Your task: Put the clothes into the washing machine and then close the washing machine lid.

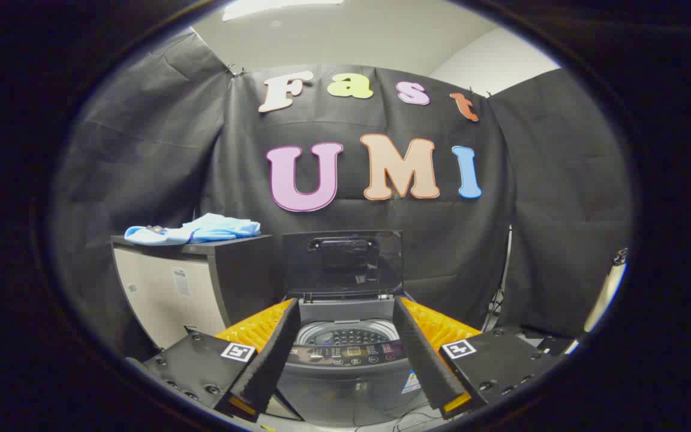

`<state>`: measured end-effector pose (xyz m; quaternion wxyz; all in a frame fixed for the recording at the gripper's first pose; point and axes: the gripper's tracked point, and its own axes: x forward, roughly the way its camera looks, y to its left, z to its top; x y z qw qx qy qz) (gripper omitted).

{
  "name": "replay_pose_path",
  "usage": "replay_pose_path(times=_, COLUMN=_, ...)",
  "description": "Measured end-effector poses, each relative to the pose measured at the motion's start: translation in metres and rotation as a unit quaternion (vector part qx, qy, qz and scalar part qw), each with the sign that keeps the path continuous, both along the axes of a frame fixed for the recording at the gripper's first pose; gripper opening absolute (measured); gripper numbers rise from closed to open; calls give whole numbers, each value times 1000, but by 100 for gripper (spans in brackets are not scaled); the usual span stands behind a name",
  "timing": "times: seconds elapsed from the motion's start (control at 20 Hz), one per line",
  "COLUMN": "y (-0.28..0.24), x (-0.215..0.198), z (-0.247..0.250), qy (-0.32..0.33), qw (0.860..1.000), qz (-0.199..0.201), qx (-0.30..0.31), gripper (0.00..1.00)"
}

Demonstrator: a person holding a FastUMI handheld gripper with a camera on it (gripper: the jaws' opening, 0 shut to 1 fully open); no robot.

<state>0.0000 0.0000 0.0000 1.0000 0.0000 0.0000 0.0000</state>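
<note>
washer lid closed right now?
No: the washing machine lid stands raised behind the open drum, seen between the spread fingers of the empty gripper, and the blue clothes lie on the cabinet beside it.

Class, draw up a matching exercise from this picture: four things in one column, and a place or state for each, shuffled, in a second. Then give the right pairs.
Things:
1. light blue clothes
2. washing machine lid
3. hand-held gripper
4. drum

Places or states:
A. standing open, upright
B. fingers spread apart, holding nothing
C. lying on top of the cabinet beside the machine
D. seen beyond and between the fingers, under the raised lid

Pairs: 1-C, 2-A, 3-B, 4-D
</note>
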Motion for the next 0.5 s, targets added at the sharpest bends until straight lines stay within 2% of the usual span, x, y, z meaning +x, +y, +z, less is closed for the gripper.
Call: replay_pose_path(times=0.5, y=9, x=1, z=4, qy=-1, qw=1000, qz=2, qx=4, gripper=97)
